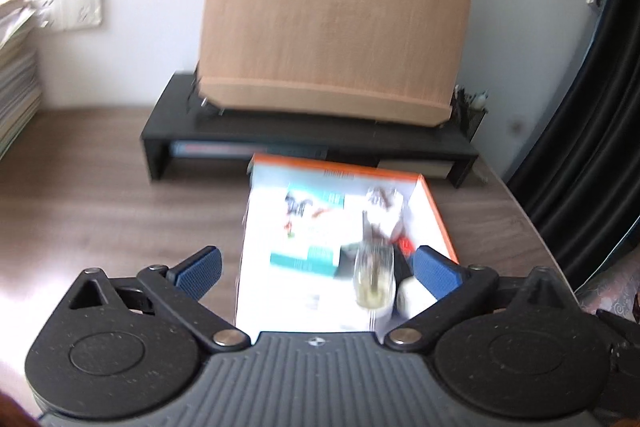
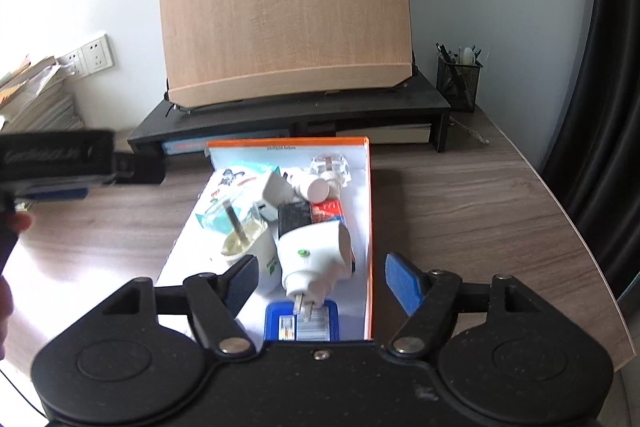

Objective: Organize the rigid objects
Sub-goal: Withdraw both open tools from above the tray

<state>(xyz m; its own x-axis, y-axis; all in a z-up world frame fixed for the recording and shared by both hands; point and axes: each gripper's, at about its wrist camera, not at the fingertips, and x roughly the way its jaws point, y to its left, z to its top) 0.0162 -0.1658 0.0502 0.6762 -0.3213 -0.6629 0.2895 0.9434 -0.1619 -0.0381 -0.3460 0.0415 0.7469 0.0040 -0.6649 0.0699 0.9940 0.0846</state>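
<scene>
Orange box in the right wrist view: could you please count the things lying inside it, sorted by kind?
White plugs: 2
Cup: 1
White bottle: 1
Clear knob: 1
Packs or blocks, blue, red, black, teal: 4
Total: 9

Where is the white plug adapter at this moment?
In the right wrist view, the white plug adapter lies inside the orange-edged box, near its right wall, between the glass cup and a blue case.

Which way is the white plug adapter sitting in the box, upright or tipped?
Tipped. The white plug adapter lies on its side in the orange box, prongs pointing toward the camera over a blue case.
</scene>
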